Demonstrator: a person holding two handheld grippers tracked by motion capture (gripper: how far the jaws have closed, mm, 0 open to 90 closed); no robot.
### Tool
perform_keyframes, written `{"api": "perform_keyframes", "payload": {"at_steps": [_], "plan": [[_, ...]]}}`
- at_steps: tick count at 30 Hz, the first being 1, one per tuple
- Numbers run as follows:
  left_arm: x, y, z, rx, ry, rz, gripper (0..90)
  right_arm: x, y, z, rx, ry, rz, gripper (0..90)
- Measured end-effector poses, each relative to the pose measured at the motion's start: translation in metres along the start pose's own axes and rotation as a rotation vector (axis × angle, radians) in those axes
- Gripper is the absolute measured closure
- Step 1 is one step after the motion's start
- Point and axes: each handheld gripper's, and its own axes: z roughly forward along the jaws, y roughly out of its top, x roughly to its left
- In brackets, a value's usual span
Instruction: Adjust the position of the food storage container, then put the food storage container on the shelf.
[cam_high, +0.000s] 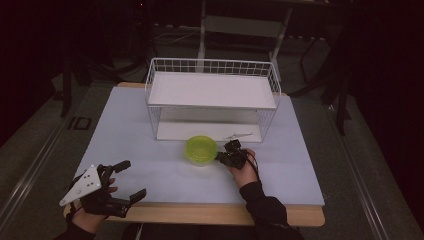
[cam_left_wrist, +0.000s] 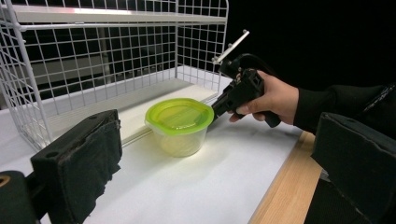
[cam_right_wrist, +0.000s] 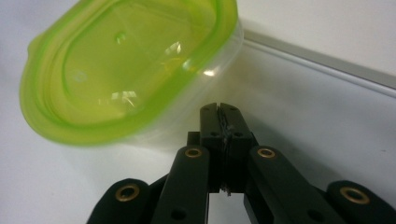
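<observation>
White table (cam_high: 150, 150), no readable writing anywhere. Wire rack (cam_high: 212, 97) sits at 12 o'clock. Green-lidded tub (cam_high: 202, 149) is dead centre, just in front of the rack. Left gripper (cam_high: 127, 181) at 7 o'clock, jaws wide, empty. Right gripper (cam_high: 220, 157) pinched closed beside the tub's 3 o'clock edge.

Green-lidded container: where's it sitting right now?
In the high view, the green-lidded container sits mid-table just in front of the wire rack, with the right gripper at its right side.

Green-lidded tub (cam_left_wrist: 179, 125), right gripper (cam_left_wrist: 215, 111) perhaps touching
</observation>
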Motion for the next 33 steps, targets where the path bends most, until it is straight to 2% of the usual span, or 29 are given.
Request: {"api": "perform_keyframes", "payload": {"at_steps": [1, 2, 4, 7, 8, 9, 11, 12, 13, 14, 15, 16, 17, 18, 19, 22, 23, 24, 25, 27, 29, 30, 32, 33], "plan": [[0.0, 0.0, 0.0, 0.002, 0.0, 0.001, 2.6, -0.001, 0.0, -0.002, 0.009, -0.003, 0.01, 86.7], [-0.001, 0.0, 0.001, 0.005, -0.002, 0.001, 2.6, -0.003, -0.001, -0.005, 0.014, -0.03, 0.014, 86.7], [-0.001, 0.0, 0.002, 0.012, -0.003, 0.004, 2.6, -0.005, -0.002, -0.013, 0.014, -0.066, -0.006, 86.4], [-0.001, -0.001, 0.003, 0.021, -0.005, 0.007, 2.6, -0.006, -0.002, -0.022, -0.002, -0.066, -0.005, 83.0], [-0.001, -0.001, 0.003, 0.028, -0.006, 0.006, 2.6, -0.006, -0.002, -0.028, -0.006, -0.078, -0.018, 78.8], [-0.002, -0.001, 0.004, 0.035, -0.011, 0.004, 2.6, -0.004, -0.004, -0.042, -0.019, -0.084, -0.059, 68.5], [-0.003, -0.001, 0.006, 0.037, -0.031, 0.005, 2.6, -0.001, -0.008, -0.052, -0.024, -0.093, -0.092, 53.4], [-0.003, -0.001, 0.006, 0.037, -0.031, 0.005, 2.6, -0.001, -0.008, -0.052, -0.024, -0.093, -0.092, 53.4], [-0.003, -0.001, 0.006, 0.036, -0.035, 0.007, 2.6, 0.001, -0.011, -0.059, -0.039, -0.088, -0.105, 49.2], [-0.002, 0.0, 0.008, 0.029, -0.05, -0.015, 2.6, 0.004, -0.016, -0.073, -0.07, -0.09, -0.127, 37.5], [-0.002, 0.0, 0.008, 0.034, -0.055, -0.02, 2.6, 0.006, -0.019, -0.079, -0.086, -0.072, -0.136, 30.2], [-0.002, 0.0, 0.008, 0.034, -0.055, -0.02, 2.6, 0.006, -0.019, -0.079, -0.086, -0.072, -0.136, 30.2], [-0.003, 0.0, 0.009, 0.033, -0.048, -0.015, 2.8, 0.007, -0.023, -0.091, -0.112, -0.036, -0.13, 22.3], [-0.003, 0.001, 0.009, 0.032, -0.049, -0.02, 2.8, 0.007, -0.023, -0.091, -0.112, -0.036, -0.13, 22.3], [-0.003, 0.003, 0.01, 0.037, -0.07, -0.044, 4.2, 0.008, -0.026, -0.098, -0.125, -0.008, -0.137, 16.6], [-0.006, 0.008, 0.011, 0.044, -0.075, -0.063, 4.4, 0.01, -0.03, -0.114, -0.139, 0.042, -0.122, 13.1], [-0.005, 0.01, 0.013, 0.062, -0.099, -0.076, 3.2, 0.012, -0.031, -0.119, -0.152, 0.053, -0.135, 13.3], [-0.006, 0.012, 0.014, 0.064, -0.093, -0.069, 2.4, 0.015, -0.031, -0.124, -0.154, 0.044, -0.158, 14.1], [-0.006, 0.017, 0.017, 0.082, -0.099, -0.043, 2.4, 0.017, -0.031, -0.128, -0.161, 0.042, -0.176, 16.4], [-0.005, 0.02, 0.018, 0.081, -0.088, -0.04, 2.4, 0.019, -0.031, -0.131, -0.172, 0.045, -0.186, 16.8], [-0.003, 0.023, 0.022, 0.097, -0.132, -0.058, 2.4, 0.023, -0.027, -0.135, -0.185, 0.048, -0.218, 18.3], [0.0, 0.026, 0.028, 0.108, -0.123, -0.049, 2.4, 0.024, -0.025, -0.136, -0.194, 0.055, -0.23, 18.2], [0.002, 0.026, 0.031, 0.111, -0.13, -0.057, 2.4, 0.025, -0.022, -0.137, -0.198, 0.062, -0.231, 18.4], [0.007, 0.028, 0.038, 0.118, -0.125, -0.074, 2.4, 0.026, -0.018, -0.138, -0.239, 0.071, -0.244, 18.2]]}}
